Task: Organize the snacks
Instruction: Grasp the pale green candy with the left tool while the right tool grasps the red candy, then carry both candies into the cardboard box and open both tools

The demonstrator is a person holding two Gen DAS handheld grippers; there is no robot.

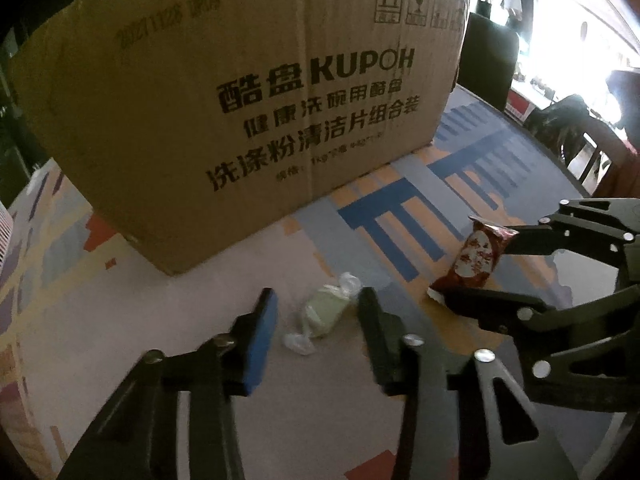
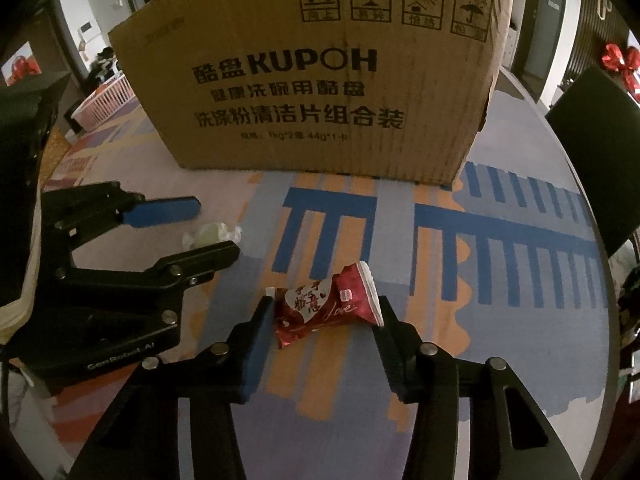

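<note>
A pale green wrapped candy (image 1: 324, 314) lies on the patterned table, between the open fingers of my left gripper (image 1: 318, 312); it also shows in the right wrist view (image 2: 212, 234). A red snack packet (image 2: 328, 304) with white print lies between the open fingers of my right gripper (image 2: 324, 312), its ends close to both pads. The packet also shows in the left wrist view (image 1: 476, 258) with the right gripper (image 1: 476, 264) around it. A large cardboard box (image 2: 320, 80) printed KUPOH stands just behind both snacks.
The round table (image 2: 520, 280) carries a blue, orange and grey patterned cloth. A dark chair back (image 2: 600, 152) stands at the right edge. The left gripper (image 2: 208, 226) sits close to the left of the right one. A white fence (image 2: 108, 100) is far left.
</note>
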